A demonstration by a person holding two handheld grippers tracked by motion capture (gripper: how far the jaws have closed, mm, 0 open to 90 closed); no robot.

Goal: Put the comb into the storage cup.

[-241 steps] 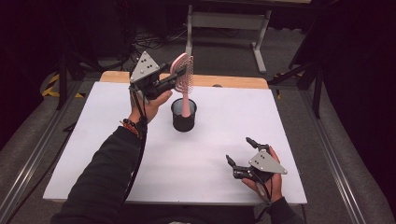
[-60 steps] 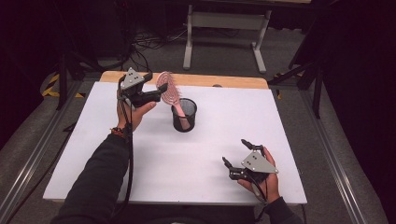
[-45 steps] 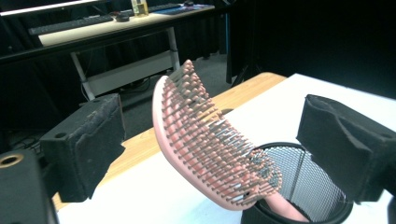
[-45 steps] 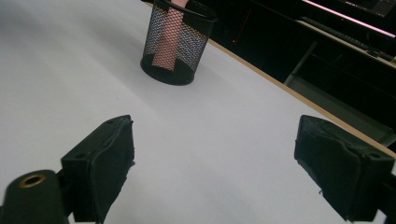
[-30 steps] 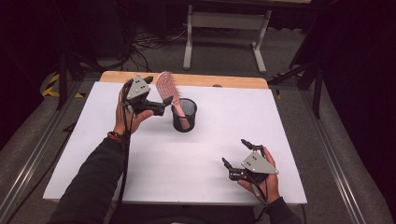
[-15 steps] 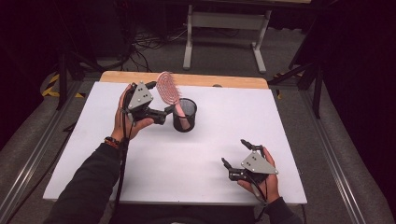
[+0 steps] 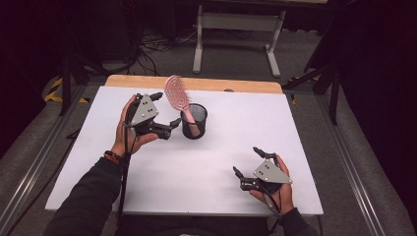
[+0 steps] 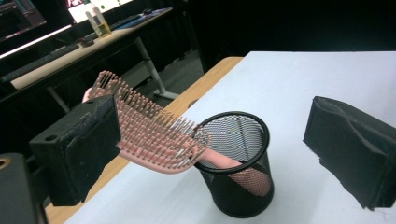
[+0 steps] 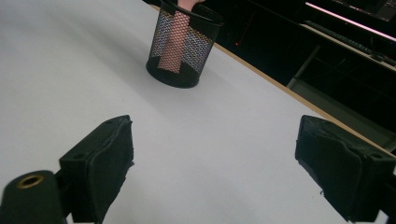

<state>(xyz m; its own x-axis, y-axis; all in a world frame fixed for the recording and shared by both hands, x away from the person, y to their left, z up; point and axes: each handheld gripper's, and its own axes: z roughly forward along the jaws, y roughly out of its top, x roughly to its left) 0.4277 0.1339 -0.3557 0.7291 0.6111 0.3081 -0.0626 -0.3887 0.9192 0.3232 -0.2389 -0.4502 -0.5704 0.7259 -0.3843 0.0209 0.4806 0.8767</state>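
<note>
our left tool (image 7: pixel 166 114) stands wide open and empty just beside the pink brush (image 7: pixel 176 95), whose handle sits in the black mesh cup (image 7: pixel 194 121) while its bristled head leans over the rim. we judge a nudge could tip the light cup. our right tool (image 7: pixel 250 164) rests open and empty on the bench (image 7: pixel 206 162).

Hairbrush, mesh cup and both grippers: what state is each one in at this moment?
Pink hairbrush: handle down inside the cup, head leaning out over the rim, not gripped.
Black mesh cup: upright on the white table, holding the brush.
Left gripper: open, beside the cup.
Right gripper: open, holding nothing, near the table's front edge.
</note>
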